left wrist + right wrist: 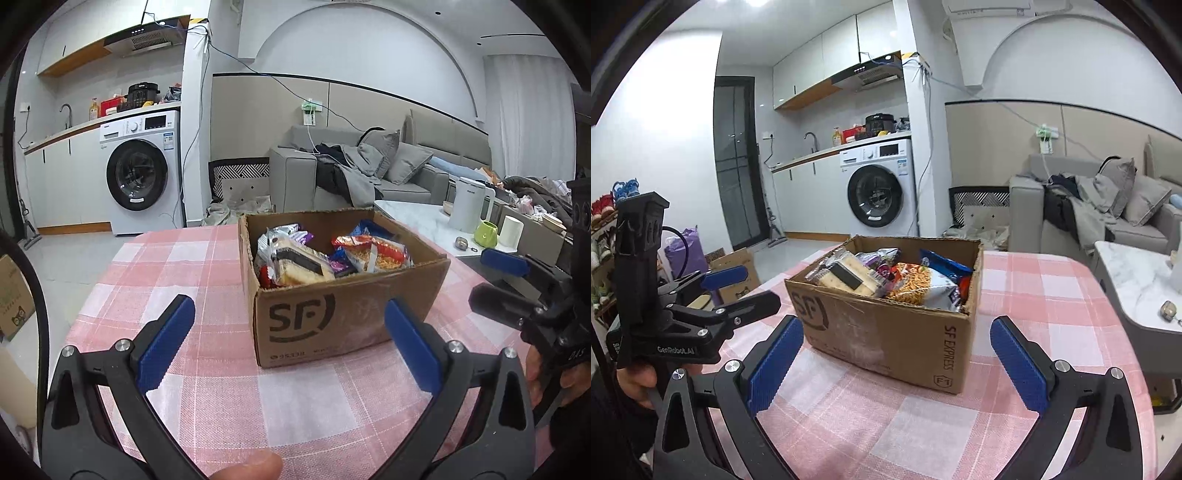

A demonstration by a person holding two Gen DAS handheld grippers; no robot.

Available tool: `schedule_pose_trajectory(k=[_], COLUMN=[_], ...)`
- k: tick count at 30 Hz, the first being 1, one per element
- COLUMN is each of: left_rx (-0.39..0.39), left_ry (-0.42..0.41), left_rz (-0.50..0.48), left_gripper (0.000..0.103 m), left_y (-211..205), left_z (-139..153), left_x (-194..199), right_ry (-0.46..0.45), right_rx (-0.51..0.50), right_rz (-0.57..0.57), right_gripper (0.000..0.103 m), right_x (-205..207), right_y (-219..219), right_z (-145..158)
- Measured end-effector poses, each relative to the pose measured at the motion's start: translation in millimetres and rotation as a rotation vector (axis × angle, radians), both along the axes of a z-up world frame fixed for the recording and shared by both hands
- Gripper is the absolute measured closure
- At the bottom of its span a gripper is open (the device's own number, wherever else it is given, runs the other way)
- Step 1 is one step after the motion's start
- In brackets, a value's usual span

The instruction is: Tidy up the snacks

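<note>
An open cardboard SF box (343,317) (886,332) stands on a table with a pink checked cloth (207,369) (923,424). Snack packets fill it: a cracker sandwich pack (299,264) (849,278), an orange noodle bag (373,253) (914,282), blue and purple wrappers. My left gripper (288,345) is open in front of the box, nothing between its blue pads. My right gripper (895,363) is open too, just short of the box corner. Each gripper shows in the other's view: the right one (498,280), the left one (738,288).
A washing machine (142,171) and kitchen counter stand behind the table. A grey sofa (369,166) with clothes lies at the right. A marble side table (424,221) holds a white kettle (467,205), a green cup and a mug. Another cardboard box (733,273) sits on the floor.
</note>
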State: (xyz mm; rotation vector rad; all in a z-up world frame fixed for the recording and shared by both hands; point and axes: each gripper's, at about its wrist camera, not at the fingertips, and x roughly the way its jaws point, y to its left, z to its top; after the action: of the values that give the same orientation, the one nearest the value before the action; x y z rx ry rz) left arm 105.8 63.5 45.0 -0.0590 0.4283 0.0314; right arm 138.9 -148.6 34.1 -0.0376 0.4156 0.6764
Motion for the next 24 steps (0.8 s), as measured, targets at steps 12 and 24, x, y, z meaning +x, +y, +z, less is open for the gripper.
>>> schedule_pose_trajectory(k=[12,24], left_rx=[0.024,0.029], left_ry=[-0.01,-0.016], left_rz=[0.009,0.026], left_gripper=[0.001,0.001], left_y=[-3.5,-3.1], left_z=[-17.4,-22.1], left_x=[-3.5,-4.2], right_ry=[-0.028,-0.093], right_rx=[0.026,-0.029], right_rz=[-0.008,-0.015], right_gripper=[0.0,0.0], right_x=[-5.3,-15.4], right_y=[-6.4,1.8], right_z=[-6.7,-16.3])
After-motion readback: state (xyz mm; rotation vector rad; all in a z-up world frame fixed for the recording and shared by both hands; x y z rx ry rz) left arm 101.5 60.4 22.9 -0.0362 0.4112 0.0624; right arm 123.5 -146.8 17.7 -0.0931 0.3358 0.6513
